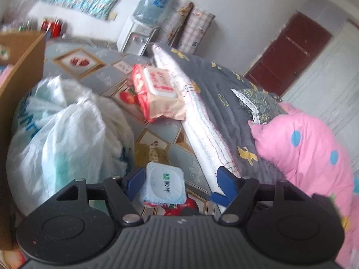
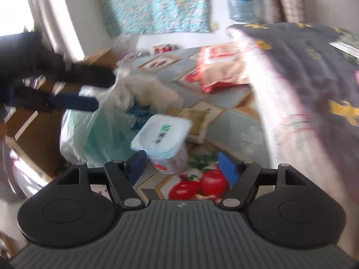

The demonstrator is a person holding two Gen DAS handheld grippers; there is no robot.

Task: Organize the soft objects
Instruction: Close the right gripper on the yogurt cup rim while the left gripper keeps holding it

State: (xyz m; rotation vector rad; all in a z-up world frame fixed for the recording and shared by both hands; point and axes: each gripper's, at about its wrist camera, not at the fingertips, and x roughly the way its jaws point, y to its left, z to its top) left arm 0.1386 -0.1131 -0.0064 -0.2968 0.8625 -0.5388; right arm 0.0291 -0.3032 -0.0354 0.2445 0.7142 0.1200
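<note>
Jaws on both grippers stand apart, nothing pinched. Left gripper (image 1: 180, 182): blue pads spread, a sealed cup (image 1: 165, 185) sits in the gap nearer the left pad, maybe brushing it, can't tell; right pad is clear of it, so no grip. Right gripper (image 2: 181, 164): pads also spread w/ the same cup (image 2: 165, 140) ahead of them and tilted, close to the left pad but not squeezed; view is motion-blurred, so contact unclear. Cup rests on the patterned cloth (image 1: 94, 83), between a white bag (image 1: 58, 134) stuffed w/ soft stuff and the folded quilt (image 1: 202, 123) edge. Wipes pack (image 1: 157, 94) leans on the quilt farther back. Pink pillow (image 1: 314, 157) lies on the grey bedding at right. Cardboard box (image 1: 24, 67) stands at far left, behind the bag. In the right wrist view the left gripper shows as dark fingers reaching at the bag top. Step, my read: between picks, sorting loose items on the cloth; cup looks just set down or about to be taken, can't say which. Next move prob. calls for centring one gripper over a single item, squaring pads to its sides, then closing gently; foil lid and thin walls would dent under a hard squeeze. Risk: tilted cup tips if nudged by one pad only.
</note>
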